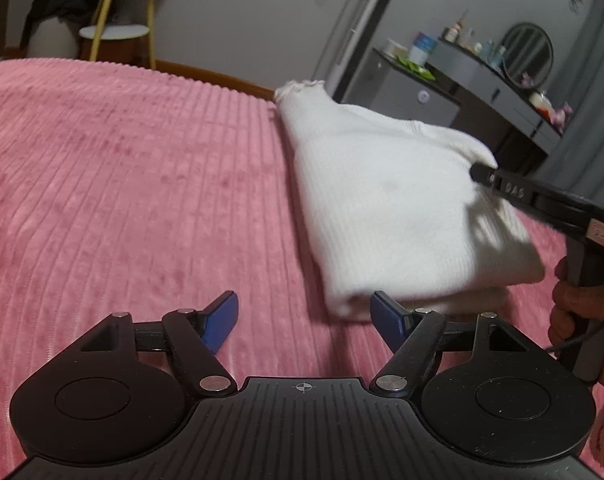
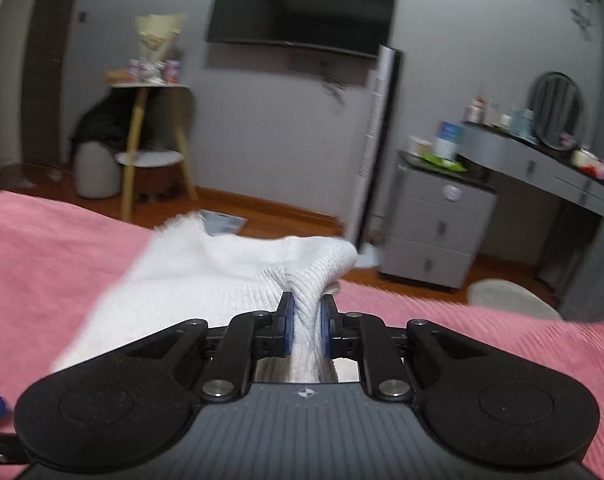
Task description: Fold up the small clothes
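Note:
A white ribbed knit garment (image 1: 386, 208) lies partly folded on the pink bedspread (image 1: 121, 184). My left gripper (image 1: 304, 314) is open and empty, low over the bedspread, its right pad just at the garment's near folded edge. My right gripper (image 2: 306, 322) is shut on a bunched fold of the white garment (image 2: 205, 268) and holds that part lifted off the bed. In the left wrist view the right gripper (image 1: 480, 172) comes in from the right, its tip on the garment's raised right side.
The pink ribbed bedspread (image 2: 41, 248) covers the bed. Beyond the bed's far edge are a wood floor, a grey drawer unit (image 2: 438, 228), a vanity desk with a round mirror (image 2: 558, 110), a tall white tower unit (image 2: 372, 148) and a yellow-legged side table (image 2: 149, 152).

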